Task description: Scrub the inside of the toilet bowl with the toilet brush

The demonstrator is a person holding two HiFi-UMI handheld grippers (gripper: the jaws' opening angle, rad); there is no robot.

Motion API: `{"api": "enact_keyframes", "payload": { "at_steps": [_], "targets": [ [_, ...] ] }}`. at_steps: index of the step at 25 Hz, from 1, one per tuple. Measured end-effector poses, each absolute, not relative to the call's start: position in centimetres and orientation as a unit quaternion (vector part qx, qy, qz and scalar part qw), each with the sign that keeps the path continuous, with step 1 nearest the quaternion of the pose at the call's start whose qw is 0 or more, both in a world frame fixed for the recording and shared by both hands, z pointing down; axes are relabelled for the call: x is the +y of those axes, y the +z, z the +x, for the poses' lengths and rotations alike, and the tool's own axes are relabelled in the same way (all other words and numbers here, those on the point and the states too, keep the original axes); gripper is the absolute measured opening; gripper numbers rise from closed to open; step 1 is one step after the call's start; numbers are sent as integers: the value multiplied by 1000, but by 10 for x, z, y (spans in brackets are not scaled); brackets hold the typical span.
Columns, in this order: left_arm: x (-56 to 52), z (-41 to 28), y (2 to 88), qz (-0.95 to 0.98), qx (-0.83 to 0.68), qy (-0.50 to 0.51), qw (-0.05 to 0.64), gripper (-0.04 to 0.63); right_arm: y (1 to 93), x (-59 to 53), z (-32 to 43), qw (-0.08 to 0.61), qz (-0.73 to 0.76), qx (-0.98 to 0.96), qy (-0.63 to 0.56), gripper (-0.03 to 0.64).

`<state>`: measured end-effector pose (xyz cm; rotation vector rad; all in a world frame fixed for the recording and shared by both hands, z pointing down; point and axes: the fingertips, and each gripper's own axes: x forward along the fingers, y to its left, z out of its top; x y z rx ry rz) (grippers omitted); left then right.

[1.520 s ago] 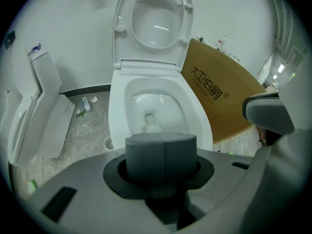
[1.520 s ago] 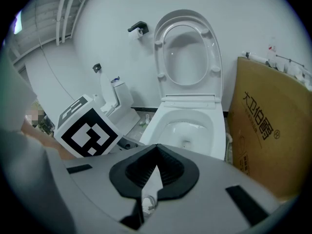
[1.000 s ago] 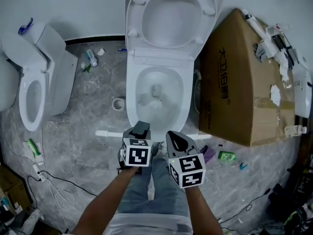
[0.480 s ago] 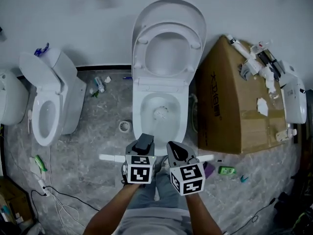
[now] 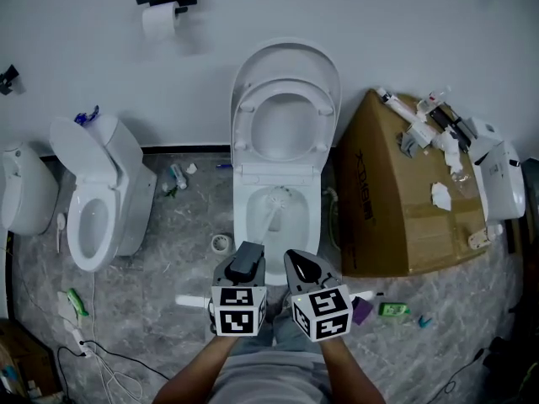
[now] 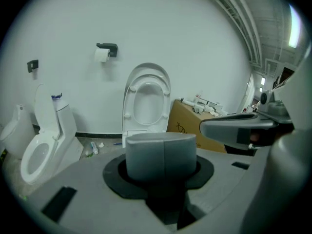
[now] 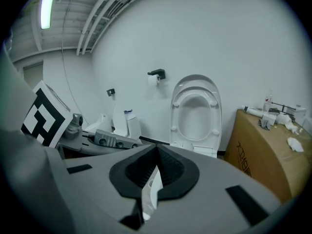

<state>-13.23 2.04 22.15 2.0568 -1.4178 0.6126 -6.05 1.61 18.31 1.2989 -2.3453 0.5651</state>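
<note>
The white toilet (image 5: 241,219) stands open, seat and lid (image 5: 286,66) raised against the wall. The toilet brush head (image 5: 276,199) sits in the far part of the bowl, and its pale shaft slants back to my left gripper (image 5: 250,251). In the left gripper view that gripper (image 6: 162,179) is shut on the brush's grey handle (image 6: 161,152). My right gripper (image 5: 301,261) hangs just right of it over the bowl's front edge. It is shut (image 7: 155,172), and only a pale sliver shows in the slit between its pads.
A big cardboard box (image 5: 387,200) with tubes and paper scraps (image 5: 429,124) on top stands right of the toilet. A second, smaller toilet (image 5: 93,217) is at the left. A tape roll (image 5: 221,243), bottles (image 5: 177,175) and cables (image 5: 109,369) lie on the floor. A paper roll (image 5: 157,22) hangs on the wall.
The head view has pulled back and up, so the toilet looks smaller and the wall roll came into sight. The brush head shifted toward the bowl's back. Both grippers stay at the front rim.
</note>
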Motion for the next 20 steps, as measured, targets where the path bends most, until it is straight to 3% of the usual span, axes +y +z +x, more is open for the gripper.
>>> {"api": "enact_keyframes", "payload": {
  "at_steps": [10,20],
  "targets": [
    [19,-126,166,791,-536,191,226,152,137,17,-66,163,470,-853,160,-2],
    [8,-124,149,795,-537,184,214,152,124,7,-62,156,474,-853,154,-2]
  ]
}}
